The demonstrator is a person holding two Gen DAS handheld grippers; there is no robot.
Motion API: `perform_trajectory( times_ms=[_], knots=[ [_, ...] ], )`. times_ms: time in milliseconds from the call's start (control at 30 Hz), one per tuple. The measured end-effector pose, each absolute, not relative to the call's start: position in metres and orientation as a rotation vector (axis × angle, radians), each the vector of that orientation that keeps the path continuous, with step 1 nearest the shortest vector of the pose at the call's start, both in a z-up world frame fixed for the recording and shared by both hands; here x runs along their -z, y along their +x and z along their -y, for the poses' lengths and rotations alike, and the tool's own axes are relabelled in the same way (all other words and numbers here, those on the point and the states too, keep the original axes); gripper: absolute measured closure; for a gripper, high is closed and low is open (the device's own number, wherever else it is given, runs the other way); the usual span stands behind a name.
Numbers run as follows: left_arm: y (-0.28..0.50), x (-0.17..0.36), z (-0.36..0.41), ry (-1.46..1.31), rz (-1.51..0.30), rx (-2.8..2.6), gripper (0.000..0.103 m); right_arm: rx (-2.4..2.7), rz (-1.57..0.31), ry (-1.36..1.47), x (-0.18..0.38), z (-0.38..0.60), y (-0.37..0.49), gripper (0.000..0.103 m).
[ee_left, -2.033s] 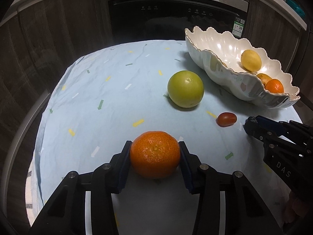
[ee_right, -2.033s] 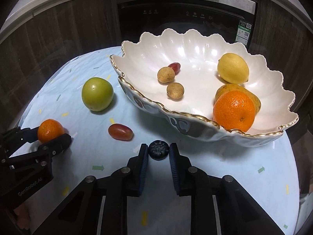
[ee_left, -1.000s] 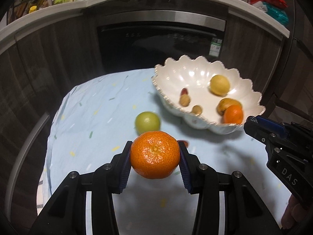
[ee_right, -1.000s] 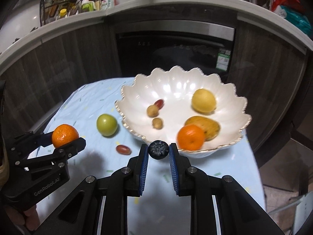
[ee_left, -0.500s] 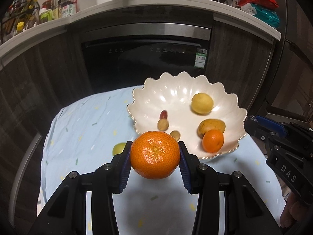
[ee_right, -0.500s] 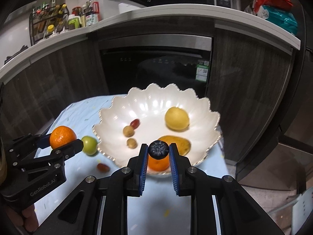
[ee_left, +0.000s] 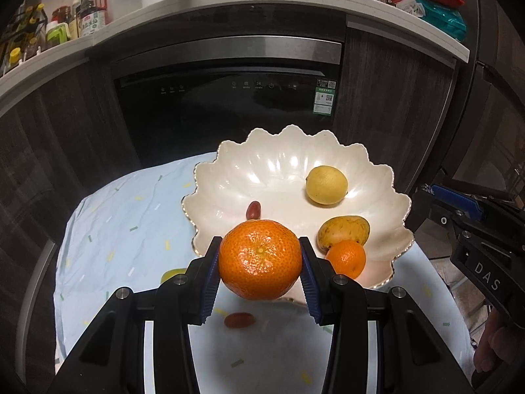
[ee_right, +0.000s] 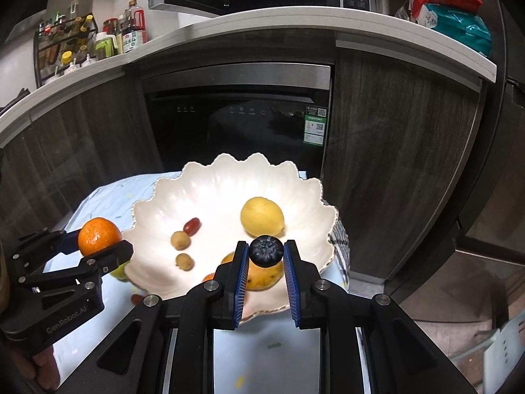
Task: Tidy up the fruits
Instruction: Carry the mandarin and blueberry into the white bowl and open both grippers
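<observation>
Table (ee_left: 108, 229) under pale blue confetti-print cloth, dark oven front behind. White scalloped bowl (ee_left: 229, 177) on far right part of table; inside: lemon (ee_left: 326, 185) far right, mango (ee_left: 343, 231) near right, small orange (ee_left: 346, 259) touching near rim, two small brown fruits (ee_right: 180, 240) and red grape (ee_left: 253, 209) left of centre. Outside bowl, on cloth: green fruit (ee_left: 170, 275) mostly hidden behind left gripper, second red grape (ee_left: 239, 320) just near of bowl's rim.

Left gripper (ee_left: 260, 262) pinching tangerine (ee_left: 260, 259), pads against both sides, held in air at bowl's near left rim. Right gripper (ee_right: 264, 251) nearly pressed together, pinching blueberry (ee_right: 265, 250), held above bowl's near right part, over mango.

Step in hand, judged: carrying both fruits to bowl for drop-off. For doing it well: bring tangerine past scalloped rim toward bare floor in bowl's far left, clear of grape and brown fruits, lower close to surface before spreading, since round and likely to roll. Blueberry tiny and soft: no extra squeeze, lower into gap between lemon and mango, release low to avoid bounce out. Keep both grippers apart during descent; avoid knocking rim. Risk: tangerine landing on rim and rolling back onto cloth. Left over afterwards, likely: green fruit and outside grape.
</observation>
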State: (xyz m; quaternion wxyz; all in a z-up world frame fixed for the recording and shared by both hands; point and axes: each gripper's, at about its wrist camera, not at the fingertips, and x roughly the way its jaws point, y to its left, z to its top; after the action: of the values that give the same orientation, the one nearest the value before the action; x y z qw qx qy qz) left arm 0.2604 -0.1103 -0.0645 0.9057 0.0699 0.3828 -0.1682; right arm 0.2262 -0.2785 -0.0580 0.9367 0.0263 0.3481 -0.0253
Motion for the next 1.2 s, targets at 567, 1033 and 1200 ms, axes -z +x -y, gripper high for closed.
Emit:
perform_trajectory(
  times_ms=[567, 1033, 1200],
  knots=[
    [0.297, 0.089, 0.119, 0.16, -0.829, 0.319, 0.059, 0.083, -0.753, 0.066, 0.086, 0.299, 0.268, 0.08],
    [0.315, 0.103, 0.12, 0.157, -0.846, 0.304, 0.058, 0.088, -0.782, 0.065, 0.101, 0.303, 0.292, 0.08],
    [0.313, 0.1, 0.118, 0.149, -0.817, 0.289, 0.037, 0.097, -0.776, 0.053, 0.098, 0.3, 0.291, 0.057]
  ],
)
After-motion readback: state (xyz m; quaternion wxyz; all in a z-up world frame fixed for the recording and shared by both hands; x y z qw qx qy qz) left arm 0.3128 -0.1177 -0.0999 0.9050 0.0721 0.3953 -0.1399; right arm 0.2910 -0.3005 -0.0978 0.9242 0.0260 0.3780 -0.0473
